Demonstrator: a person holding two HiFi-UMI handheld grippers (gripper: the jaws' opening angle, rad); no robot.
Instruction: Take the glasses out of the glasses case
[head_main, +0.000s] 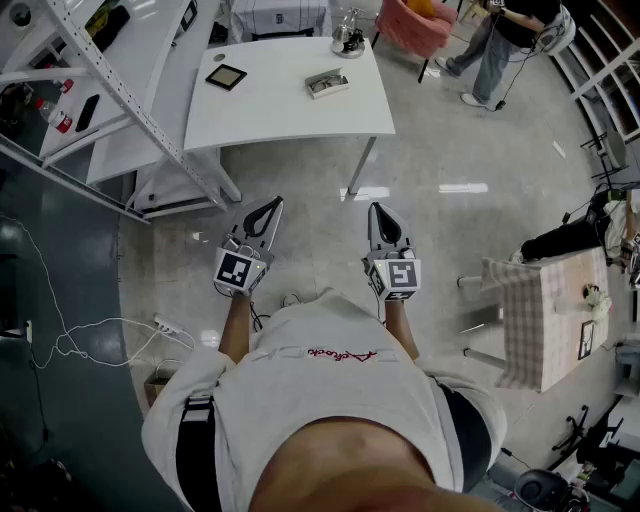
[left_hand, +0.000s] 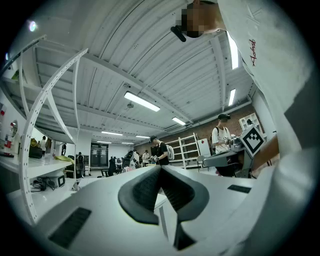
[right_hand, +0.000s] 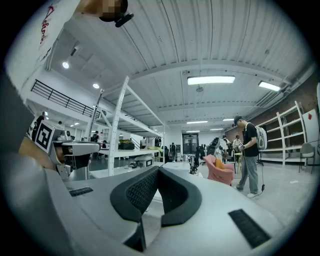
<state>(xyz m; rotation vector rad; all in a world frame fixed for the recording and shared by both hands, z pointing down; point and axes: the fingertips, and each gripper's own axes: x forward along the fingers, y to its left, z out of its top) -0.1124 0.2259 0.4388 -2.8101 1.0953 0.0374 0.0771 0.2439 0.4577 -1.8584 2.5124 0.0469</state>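
Left gripper (head_main: 270, 206) and right gripper (head_main: 378, 209): jaws clenched, empty, well apart from the glasses case (head_main: 327, 83) on the counter (head_main: 290, 115). Reaching it clenched risks shoving the case away.

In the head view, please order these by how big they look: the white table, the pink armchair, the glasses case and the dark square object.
1. white table
2. pink armchair, partly cut off by the frame
3. glasses case and dark square object: they look about alike, so I do not rank them.
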